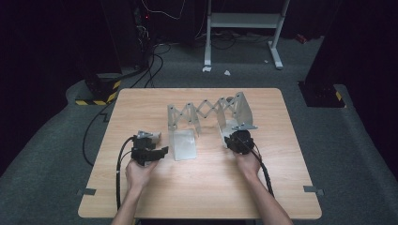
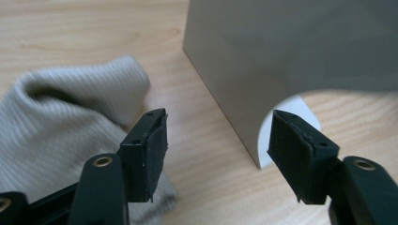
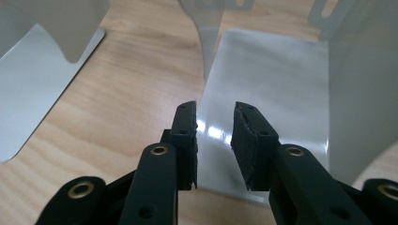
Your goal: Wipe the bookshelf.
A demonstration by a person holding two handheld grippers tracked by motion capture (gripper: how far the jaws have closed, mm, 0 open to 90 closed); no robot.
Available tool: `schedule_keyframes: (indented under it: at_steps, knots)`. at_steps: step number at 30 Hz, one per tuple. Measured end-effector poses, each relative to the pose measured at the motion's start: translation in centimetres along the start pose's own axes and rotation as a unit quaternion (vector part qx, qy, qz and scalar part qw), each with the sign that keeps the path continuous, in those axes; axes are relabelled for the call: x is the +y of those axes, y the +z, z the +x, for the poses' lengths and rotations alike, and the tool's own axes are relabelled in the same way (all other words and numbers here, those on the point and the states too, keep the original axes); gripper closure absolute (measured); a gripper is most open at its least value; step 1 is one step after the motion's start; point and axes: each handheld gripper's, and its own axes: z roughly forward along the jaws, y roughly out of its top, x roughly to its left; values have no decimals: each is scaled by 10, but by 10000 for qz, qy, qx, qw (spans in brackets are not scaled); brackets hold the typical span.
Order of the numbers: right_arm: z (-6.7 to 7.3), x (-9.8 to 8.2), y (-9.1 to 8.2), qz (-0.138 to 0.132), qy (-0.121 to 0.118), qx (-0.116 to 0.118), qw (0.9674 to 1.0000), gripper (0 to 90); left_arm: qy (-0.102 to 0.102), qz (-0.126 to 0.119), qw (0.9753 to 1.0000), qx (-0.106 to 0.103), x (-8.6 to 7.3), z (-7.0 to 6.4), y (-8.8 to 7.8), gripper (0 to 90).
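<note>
High view: both grippers, left (image 1: 159, 152) and right (image 1: 233, 139), are seen open and empty; the metal rack (image 1: 206, 115) should be gripped by its end plates.

Your left gripper (image 1: 157, 151) sits at seven o'clock, jaws level, pointing toward three and standing wide apart with nothing between them. Your right gripper (image 1: 238, 137) sits at four o'clock, pointing toward twelve, jaws parted by a narrow empty gap. Both forearms enter from six.

- no readable text, labels, brands or numbers anywhere
- only sign: yellow-black hazard stripes (image 1: 96, 101) on stand base on floor, far left
</note>
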Motion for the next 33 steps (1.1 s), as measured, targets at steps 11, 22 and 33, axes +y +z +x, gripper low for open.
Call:
schedule_keyframes:
  at_steps: [11,22,33]
  knots:
    - [-37,-38,-25,96,495,-253,9984,675,-53,117,9996,251,55,22,15,377]
    - [-46,-24,-16,-143,618,-555,9964,620,-534,263,9980,189,79,46,50,371]
    - [-49,-19,-3,125,404,-445,9981,858,-234,380,9990,-6,75,35,55,392]
